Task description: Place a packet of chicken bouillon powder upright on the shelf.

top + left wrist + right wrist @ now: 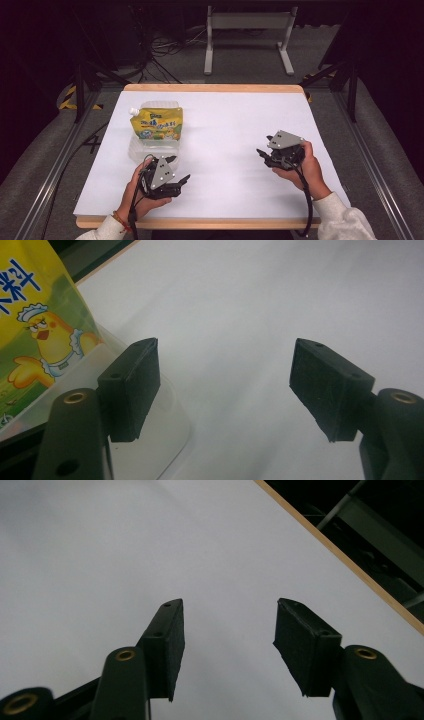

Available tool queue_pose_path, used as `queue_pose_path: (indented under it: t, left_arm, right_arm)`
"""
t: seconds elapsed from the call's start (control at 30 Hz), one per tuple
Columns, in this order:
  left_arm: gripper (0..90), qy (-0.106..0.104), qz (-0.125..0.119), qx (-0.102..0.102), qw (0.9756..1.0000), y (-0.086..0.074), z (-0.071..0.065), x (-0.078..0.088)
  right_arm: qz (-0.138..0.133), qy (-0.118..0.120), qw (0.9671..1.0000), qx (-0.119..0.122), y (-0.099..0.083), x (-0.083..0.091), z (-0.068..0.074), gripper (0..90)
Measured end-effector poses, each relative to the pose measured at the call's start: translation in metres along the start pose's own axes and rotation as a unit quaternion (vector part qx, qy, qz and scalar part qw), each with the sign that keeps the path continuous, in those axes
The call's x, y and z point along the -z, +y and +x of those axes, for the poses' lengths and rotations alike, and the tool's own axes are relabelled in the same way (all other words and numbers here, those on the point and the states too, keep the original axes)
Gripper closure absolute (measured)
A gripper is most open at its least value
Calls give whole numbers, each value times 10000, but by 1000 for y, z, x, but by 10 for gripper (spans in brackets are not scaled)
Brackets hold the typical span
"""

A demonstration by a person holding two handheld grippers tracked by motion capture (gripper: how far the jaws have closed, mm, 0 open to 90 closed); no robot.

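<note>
Right gripper [227, 647] jaws apart (nothing between), over white table [100, 555].

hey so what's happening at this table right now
A person sits at a white-topped table with a two-jaw gripper in each hand. Both have their jaws open and hold nothing. The left gripper is next to a clear plastic container with a yellow spouted pouch lying on it, one jaw over the container's rim. The right gripper hovers over bare table on the other side. Nothing has been picked up yet.
</note>
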State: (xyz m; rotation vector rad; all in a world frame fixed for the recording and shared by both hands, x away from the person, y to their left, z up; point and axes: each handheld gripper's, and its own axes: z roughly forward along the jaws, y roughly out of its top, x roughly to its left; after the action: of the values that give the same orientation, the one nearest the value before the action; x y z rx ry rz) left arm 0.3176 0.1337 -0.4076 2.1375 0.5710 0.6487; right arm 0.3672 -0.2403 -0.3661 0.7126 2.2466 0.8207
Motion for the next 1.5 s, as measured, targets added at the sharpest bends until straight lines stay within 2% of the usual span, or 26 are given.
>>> queue_pose_path:
  t: [0.2, 0.53, 0.77, 0.9, 1.0, 1.17, 1.33, 1.37, 1.5]
  left_arm:
    - [262, -83, 120, -58, 9999, -4, -5, -6]
    - [217, -271, 271, -93, 9992, -10, -13, -12]
    - [171, -363, 281, -77, 9989, -14, -15, -14]
    - [156, -414, 269, -56, 9988, -16, -15, -14]
    - [147, -438, 316, -56, 9985, -18, -15, -14]
    - [129, -473, 329, -31, 9983, -21, -13, -14]
    - [120, -474, 361, -56, 9982, -25, -10, -12]
    - [120, -500, 346, 1, 9982, -26, -10, -12]
    - [116, -483, 304, 11, 9984, -30, -7, -8]
  right_arm:
    - [98, -204, 9997, 131, -21, 9, 2, 368]
    - [129, -355, 9993, 33, -53, 19, 1, 266]
    - [64, -390, 9990, -205, -80, 30, -3, 208]
    - [56, -492, 9980, -396, -98, 38, -4, 194]
    - [54, -472, 9973, -567, -109, 43, -5, 183]
    - [10, -575, 9948, -835, -128, 53, -5, 157]
    - [-14, -651, 9930, -982, -139, 61, -7, 155]
    - [-9, -646, 9927, -1017, -141, 62, -7, 154]
    - [-28, -676, 9911, -1144, -150, 69, -7, 152]
